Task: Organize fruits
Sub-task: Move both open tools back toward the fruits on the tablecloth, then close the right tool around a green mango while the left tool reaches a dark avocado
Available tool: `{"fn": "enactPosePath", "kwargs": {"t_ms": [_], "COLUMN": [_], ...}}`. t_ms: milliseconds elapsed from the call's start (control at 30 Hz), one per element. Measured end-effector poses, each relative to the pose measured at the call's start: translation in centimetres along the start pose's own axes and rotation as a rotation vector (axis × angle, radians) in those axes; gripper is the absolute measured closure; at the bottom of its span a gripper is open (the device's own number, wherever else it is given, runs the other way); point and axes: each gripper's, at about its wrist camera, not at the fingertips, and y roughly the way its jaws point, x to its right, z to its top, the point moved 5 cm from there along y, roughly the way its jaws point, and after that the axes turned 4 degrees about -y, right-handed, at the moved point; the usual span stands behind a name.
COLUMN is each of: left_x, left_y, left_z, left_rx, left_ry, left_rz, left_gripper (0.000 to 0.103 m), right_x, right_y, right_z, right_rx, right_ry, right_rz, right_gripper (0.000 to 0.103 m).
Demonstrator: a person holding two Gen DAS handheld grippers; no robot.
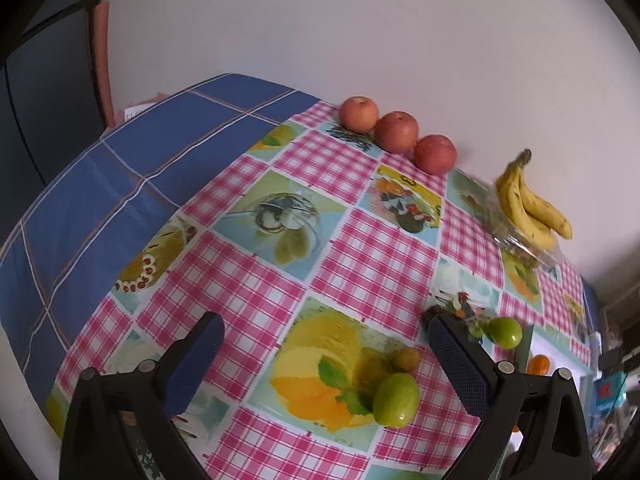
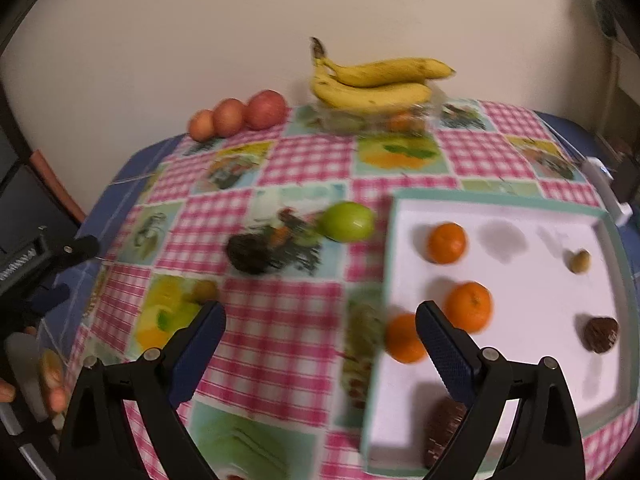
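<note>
Soft, even indoor light; right wrist view motion-blurred; fisheye edges dark.

Three oranges [image 2: 468, 306] lie in the white tray [image 2: 520, 208]; a green fruit [image 2: 347, 221] lies just beside it.

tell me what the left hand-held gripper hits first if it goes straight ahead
Likely the green fruit lying on the tablecloth between the open left hand-held gripper fingers, with a small brownish fruit just beyond; depth is uncertain.

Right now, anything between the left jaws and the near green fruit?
Nothing visible. The green fruit lies on the tablecloth in the open gap ahead of the left gripper. A small brown fruit sits just behind it, not in the path.
</note>
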Motion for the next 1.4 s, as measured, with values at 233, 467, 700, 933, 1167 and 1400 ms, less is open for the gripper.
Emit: {"fn": "enactPosePath", "kwargs": {"t_ms": [233, 467, 700, 933, 1167, 1400], "left_x": [-0.5, 2.6, 5.5, 7.1, 7.9, 7.5], "left_y": [1.0, 2.6, 4.3, 7.3, 10.0, 11.2], "left_z": [0.3, 0.6, 1.9, 1.6, 0.4, 0.0], "left_rx": [-0.022, -0.074, -0.069, -0.124, -0.177, -0.198], "left_ry": [-0.041, -0.001, 0.032, 0.02, 0.011, -0.017], "left_rz": [-0.021, -0.107, -0.101, -0.103, -0.105, -0.107], "left_gripper": [0.0, 0.0, 0.0, 0.001, 0.002, 0.002], "right_x": [0.0, 1.8, 2.5, 2.0, 2.1, 2.6], "right_y": [0.3, 0.5, 1.8, 5.5, 8.0, 9.6], "right_z": [1.8, 4.2, 6.1, 6.1, 5.6, 5.2], "right_rx": [0.03, 0.036, 0.02, -0.051, -0.097, -0.114], "right_ry": [0.002, 0.007, -0.035, -0.067, -0.079, -0.053], "right_rz": [-0.008, -0.04, -0.073, -0.057, -0.058, -0.064], "right_gripper": [0.007, 0.02, 0.044, 0.045, 0.047, 0.05]}}
